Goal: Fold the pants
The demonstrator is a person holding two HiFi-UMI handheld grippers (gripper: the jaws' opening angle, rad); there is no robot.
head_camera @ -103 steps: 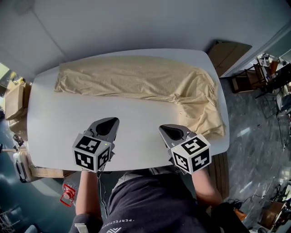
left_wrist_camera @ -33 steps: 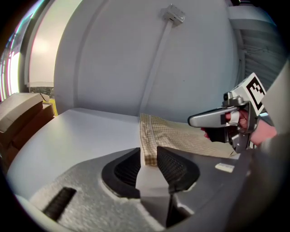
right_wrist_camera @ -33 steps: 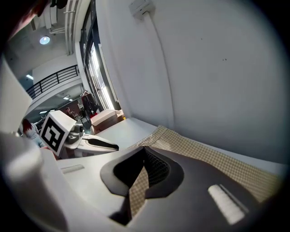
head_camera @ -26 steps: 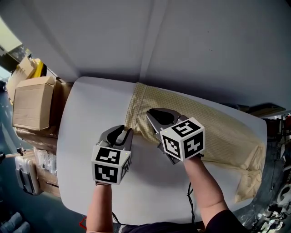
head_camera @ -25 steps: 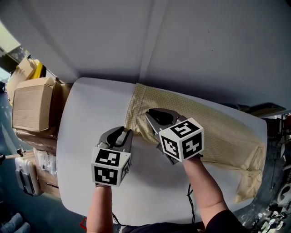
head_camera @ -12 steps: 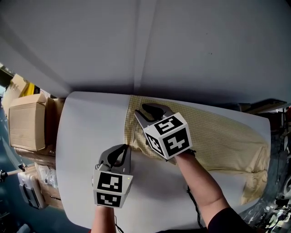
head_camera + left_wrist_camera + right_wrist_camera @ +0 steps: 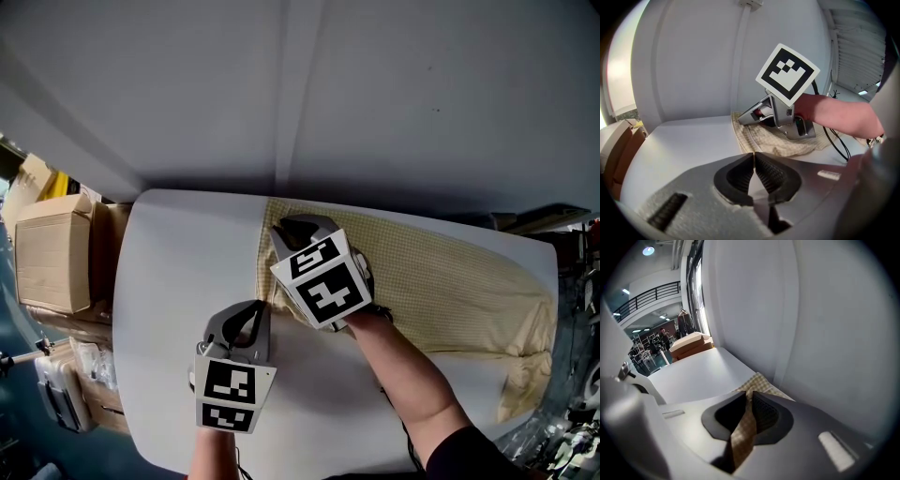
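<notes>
Here the pale bench (image 7: pixel 169 281) carries the yellow checked pants (image 7: pixel 450 281), spread along its far side. The right hand-held gripper (image 7: pixel 748 394), jaws just closing, is clamped on a strip of cloth near the far end of the pants' hem. A second ago it stood nearer the hem's middle. The left hand-held gripper (image 7: pixel 753 154) has just closed; its tips meet the hem's near corner, and no cloth shows between its pads. Each cube bears black-and-white square markers.

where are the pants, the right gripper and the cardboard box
pants (image 7: pixel 450 281), head view, open stretch of checked cloth
right gripper (image 7: pixel 749 393), right gripper view, between the jaw tips, which have just been closing and now pinch the pants' edge
cardboard box (image 7: pixel 52 258), head view, its top face
</notes>
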